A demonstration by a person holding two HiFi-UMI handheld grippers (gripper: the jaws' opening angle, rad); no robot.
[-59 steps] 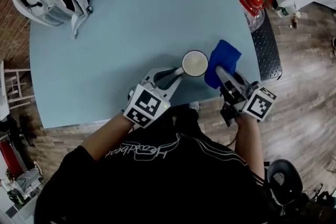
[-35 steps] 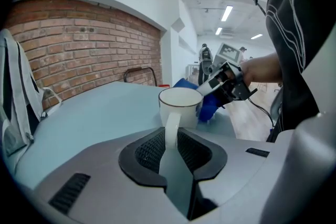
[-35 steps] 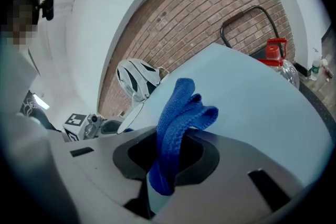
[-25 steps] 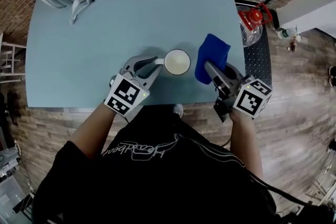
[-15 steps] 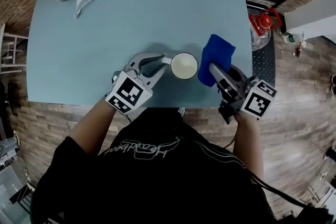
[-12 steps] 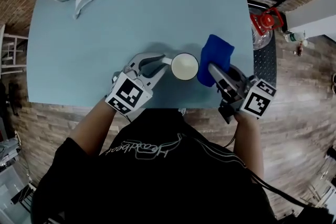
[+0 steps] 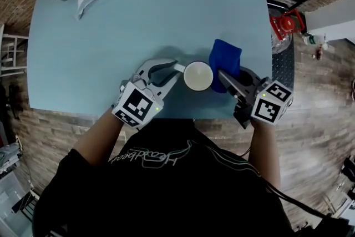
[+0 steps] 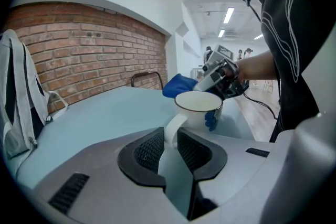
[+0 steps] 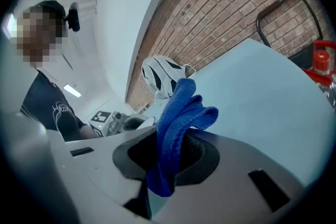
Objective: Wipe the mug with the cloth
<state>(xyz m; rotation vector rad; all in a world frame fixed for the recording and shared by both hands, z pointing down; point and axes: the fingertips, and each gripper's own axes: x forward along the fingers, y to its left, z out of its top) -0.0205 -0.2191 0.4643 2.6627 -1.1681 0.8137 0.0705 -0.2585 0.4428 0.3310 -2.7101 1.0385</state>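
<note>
Pale blue table (image 7: 138,19), brick wall (image 8: 94,44), wooden floor (image 7: 316,119); the left gripper (image 7: 176,68) clamps the mug (image 7: 198,75) by its handle, and the right gripper (image 7: 224,77) pinches the cloth (image 7: 224,55).

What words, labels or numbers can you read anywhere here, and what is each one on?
Nothing reads clearly.
Black shirt: white cursive lettering, upside down in the head view, not legible with certainty.
Left marker cube, right marker cube: black-and-white square patterns only, no letters or numbers.
</note>
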